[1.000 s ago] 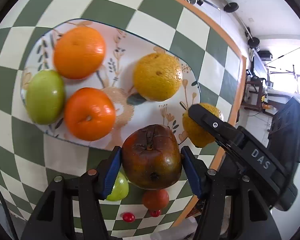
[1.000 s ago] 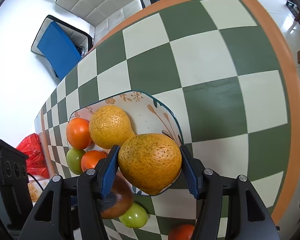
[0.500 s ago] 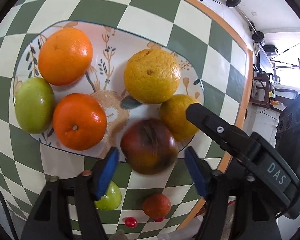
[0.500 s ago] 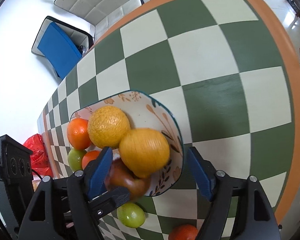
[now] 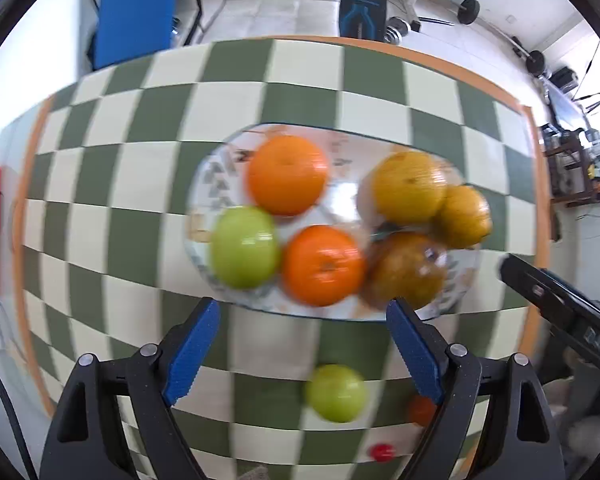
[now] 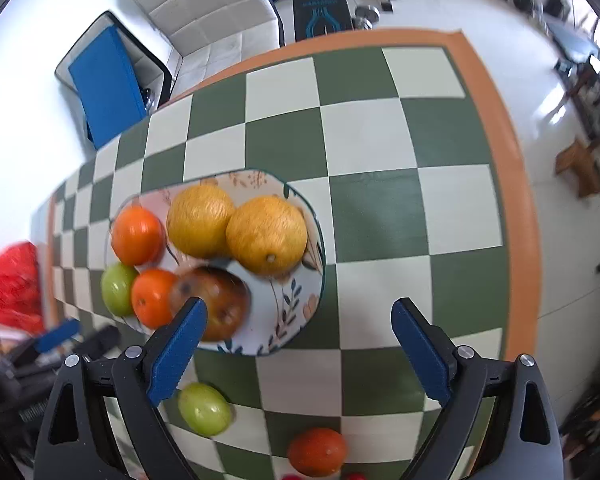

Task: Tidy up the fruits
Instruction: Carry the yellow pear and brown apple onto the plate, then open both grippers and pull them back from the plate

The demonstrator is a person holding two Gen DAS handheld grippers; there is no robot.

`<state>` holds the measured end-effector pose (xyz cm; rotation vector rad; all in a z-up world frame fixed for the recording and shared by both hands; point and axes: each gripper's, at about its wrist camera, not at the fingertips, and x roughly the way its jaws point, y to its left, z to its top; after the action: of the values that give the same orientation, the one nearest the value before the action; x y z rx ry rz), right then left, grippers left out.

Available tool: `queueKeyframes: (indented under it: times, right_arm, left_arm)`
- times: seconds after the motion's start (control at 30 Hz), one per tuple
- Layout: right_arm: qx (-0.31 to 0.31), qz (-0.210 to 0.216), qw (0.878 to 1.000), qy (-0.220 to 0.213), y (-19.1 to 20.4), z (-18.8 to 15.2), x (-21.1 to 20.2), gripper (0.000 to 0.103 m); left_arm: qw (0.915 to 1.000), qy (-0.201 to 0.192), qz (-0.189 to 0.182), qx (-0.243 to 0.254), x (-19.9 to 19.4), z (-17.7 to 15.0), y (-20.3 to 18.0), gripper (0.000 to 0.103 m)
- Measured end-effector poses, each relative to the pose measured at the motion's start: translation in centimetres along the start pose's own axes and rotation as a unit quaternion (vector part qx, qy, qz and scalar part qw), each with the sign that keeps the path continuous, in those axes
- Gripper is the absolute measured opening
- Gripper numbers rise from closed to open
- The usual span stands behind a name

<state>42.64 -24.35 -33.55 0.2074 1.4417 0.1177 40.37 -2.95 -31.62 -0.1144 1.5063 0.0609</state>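
Tongs first: the left gripper (image 5: pixel 302 344) hangs with its blue pads spread wide and nothing between them, just short of the near rim of the plate (image 5: pixel 340 196). The right gripper (image 6: pixel 298 344) is likewise released and empty, its left pad in front of the dark reddish-brown fruit (image 6: pixel 216 300) and its right pad over bare checkered tablecloth (image 6: pixel 380 132).

On the flower-patterned plate sit six fruits, packed close. Seen from the left wrist, an orange (image 5: pixel 287 174) lies at the far side, a green apple (image 5: pixel 245 246) at the left, and a second orange (image 5: pixel 322 265) touches it near the front. To the right, a big yellow citrus (image 5: pixel 408 187) presses against a smaller yellow one (image 5: pixel 462 216) at the plate's right edge, and the dark reddish-brown fruit sits in front of them, by the rim.

Off the plate, on the cloth nearer the tongs, lie a small green fruit (image 5: pixel 336 393), a small orange-red fruit (image 6: pixel 317 452) and a tiny red one (image 5: pixel 381 452).

Beyond the table's orange border stand a white sofa (image 6: pixel 208 16) and a blue case (image 6: pixel 108 84). A red bag (image 6: pixel 14 284) lies at the far left.
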Motion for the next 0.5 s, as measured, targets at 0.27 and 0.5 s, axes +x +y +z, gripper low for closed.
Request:
queueKeyframes:
  times: [0.27,0.5]
  right_arm:
    - [-0.042,-0.054,0.997,-0.036,3.2,-4.3,-2.0,0.096]
    - [-0.049,-0.069,0.994,-0.067,4.8,-6.6,-5.0,0.096]
  left_arm:
    - [0.9991,-0.028,0.031,0.010,-0.9,-1.6,2.5,0.085]
    - [0.9966,-0.071,0.033,0.027,-4.3,-3.9,2.5,0.085]
